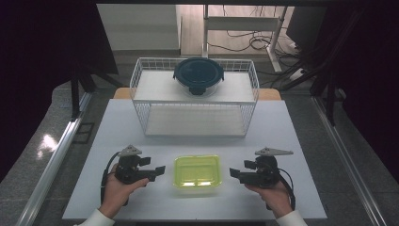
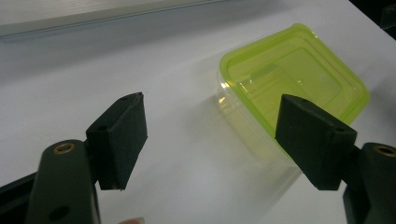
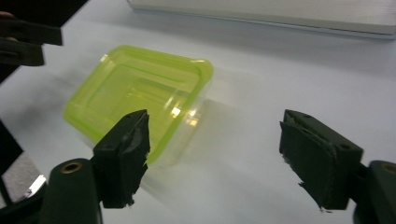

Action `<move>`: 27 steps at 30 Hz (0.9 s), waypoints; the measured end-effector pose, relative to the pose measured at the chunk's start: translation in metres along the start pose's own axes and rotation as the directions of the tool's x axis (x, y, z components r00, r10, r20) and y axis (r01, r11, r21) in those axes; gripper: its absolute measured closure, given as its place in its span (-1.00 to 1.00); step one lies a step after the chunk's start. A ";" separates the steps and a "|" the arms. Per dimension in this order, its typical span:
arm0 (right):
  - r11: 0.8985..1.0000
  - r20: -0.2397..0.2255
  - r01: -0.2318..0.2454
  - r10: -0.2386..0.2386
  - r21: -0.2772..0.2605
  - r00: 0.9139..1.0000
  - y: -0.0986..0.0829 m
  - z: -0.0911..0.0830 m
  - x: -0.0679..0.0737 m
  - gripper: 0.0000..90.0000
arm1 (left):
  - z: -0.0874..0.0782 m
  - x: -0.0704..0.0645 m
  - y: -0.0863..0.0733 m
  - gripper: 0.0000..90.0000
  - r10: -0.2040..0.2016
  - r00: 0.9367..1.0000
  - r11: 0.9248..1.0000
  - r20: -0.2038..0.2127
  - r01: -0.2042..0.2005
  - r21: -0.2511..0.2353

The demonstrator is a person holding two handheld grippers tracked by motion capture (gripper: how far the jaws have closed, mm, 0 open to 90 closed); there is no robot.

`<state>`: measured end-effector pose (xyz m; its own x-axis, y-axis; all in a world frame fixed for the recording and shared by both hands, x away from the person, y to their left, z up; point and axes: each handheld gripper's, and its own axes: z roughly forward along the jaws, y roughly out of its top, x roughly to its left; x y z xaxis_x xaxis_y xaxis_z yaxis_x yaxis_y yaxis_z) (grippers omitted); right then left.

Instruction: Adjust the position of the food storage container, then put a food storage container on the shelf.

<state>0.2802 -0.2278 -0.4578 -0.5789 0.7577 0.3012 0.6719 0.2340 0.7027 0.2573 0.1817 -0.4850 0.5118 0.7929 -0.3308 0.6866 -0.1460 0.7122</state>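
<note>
A rectangular clear box with a yellow-green lid [image 1: 197, 171] [image 2: 292, 74] [image 3: 135, 91] rests on the white table near its front edge. My left gripper [image 1: 161, 170] [image 2: 210, 140] is just left of the box, open, jaws apart with nothing between them. My right gripper [image 1: 234, 173] [image 3: 215, 156] is just right of the box, also open and empty. Both point inward at the box without touching it. A round dark-lidded container [image 1: 198, 75] sits on top of a white wire shelf [image 1: 141, 89] at the back.
The wire shelf has a lower level with bare board inside. The white table [image 1: 117, 136] has free room between shelf and box. Beyond the table are a floor, cables and a desk frame [image 1: 244, 28]. Metal rails run along both sides.
</note>
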 end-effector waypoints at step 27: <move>0.994 -0.109 -0.059 0.068 0.090 0.992 -0.001 0.028 0.013 -0.33 | 0.019 -0.009 0.005 -0.46 -0.127 0.980 0.991 0.156 0.117 0.069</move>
<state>0.2844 -0.2010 -0.4724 -0.5785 0.7012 0.4168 0.7435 0.2430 0.6230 0.2661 0.1624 -0.4902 0.4945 0.7032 -0.5109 0.7760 -0.0924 0.6239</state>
